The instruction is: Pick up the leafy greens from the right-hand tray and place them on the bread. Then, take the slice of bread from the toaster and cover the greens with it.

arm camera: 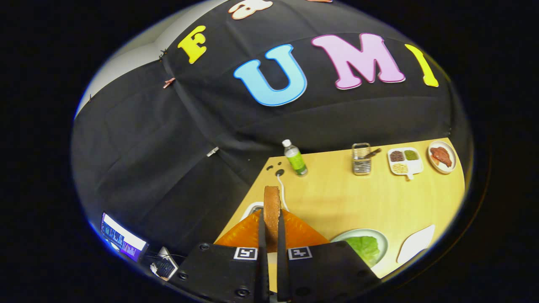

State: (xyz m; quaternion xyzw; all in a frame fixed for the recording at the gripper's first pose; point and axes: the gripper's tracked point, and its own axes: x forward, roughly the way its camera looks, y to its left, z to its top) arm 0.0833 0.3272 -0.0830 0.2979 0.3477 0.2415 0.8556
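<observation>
A: What are the fingers at?

B: The gripper is closed on the slice of bread; both black fingers press its flat sides, and the slice stands on edge between them, its brown crust rising above the fingertips.

A: And the toaster?

B: The orange toaster sits right under the fingers, spreading to either side of them; the slice is up above its top, though I cannot tell whether its lower edge is clear of the slot; a white cable runs from beside the toaster to a dark hole in the wooden table.

A: Where are the greens?

B: The leafy greens lie on a pale round plate just to the right of the fingers, near the table's front edge; the leaf covers what is under it, so I cannot tell what it rests on; beside that plate, further right, lies a white tray.

A: Anything beyond?

B: Along the far edge of the table: a clear bottle with a green label and white cap, standing upright; a metal wire basket with a dark handle sticking out; a white divided dish holding brown, green and pale fillings; a round plate with reddish meat at the far right; off the table, down to the left, a lit screen glows.
</observation>
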